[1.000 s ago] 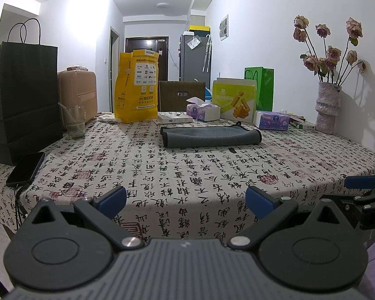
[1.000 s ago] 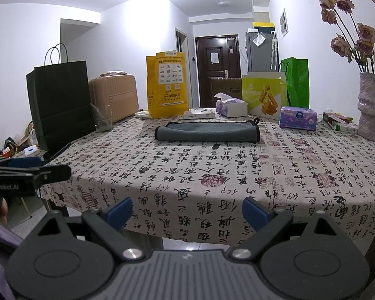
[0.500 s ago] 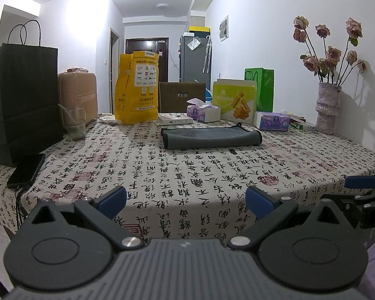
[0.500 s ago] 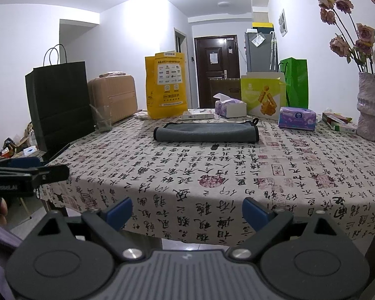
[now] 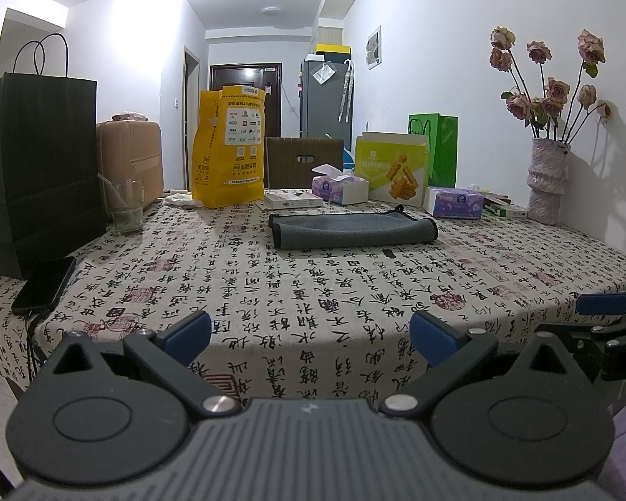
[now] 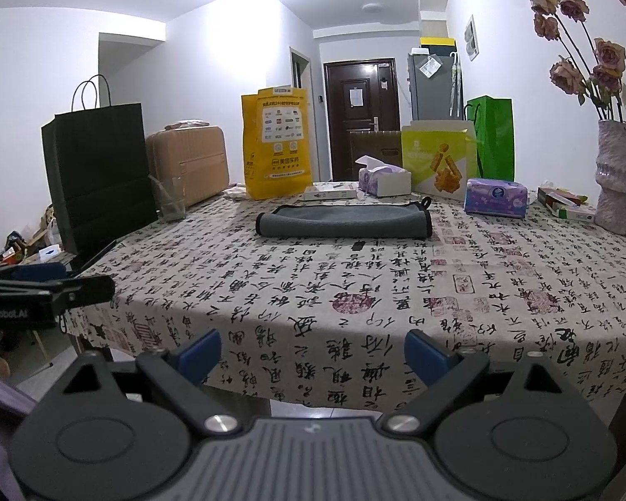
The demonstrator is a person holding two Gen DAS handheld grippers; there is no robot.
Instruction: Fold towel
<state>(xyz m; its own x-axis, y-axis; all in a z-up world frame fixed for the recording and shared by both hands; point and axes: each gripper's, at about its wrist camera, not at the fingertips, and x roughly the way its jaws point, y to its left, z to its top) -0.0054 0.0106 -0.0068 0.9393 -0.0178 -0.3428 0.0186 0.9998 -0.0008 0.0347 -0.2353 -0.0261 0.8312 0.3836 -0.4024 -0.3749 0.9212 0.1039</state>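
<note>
We see the grey towel point(image 5: 352, 230) lying folded into a long flat band on the printed tablecloth point(image 5: 296, 292), just above centre of the left wrist view; in the right wrist view the same towel point(image 6: 344, 220) sits at mid-frame, a small loop at its right end. Nothing touches it.

Left gripper point(image 5: 309, 332), bottom of its own frame: jaws spread wide, blue fingertips point(image 5: 187, 330) apart, nothing between them, held off the near table edge. Right gripper point(image 6: 311, 350): same posture, jaws parted and empty, low in its frame, well short of the towel. Each gripper shows at the side edge of the other's view.

Behind the towel, upper centre: a yellow bag point(image 5: 228, 148), two tissue boxes point(image 5: 340, 189), a green-yellow carton point(image 5: 392, 173), a green bag point(image 5: 440, 148). Left of frame: a black paper bag point(image 5: 39, 171), a drinking glass point(image 5: 125, 205), a phone point(image 5: 44, 285) at the cloth's edge. Right of frame: a vase of dried roses point(image 5: 549, 179).
</note>
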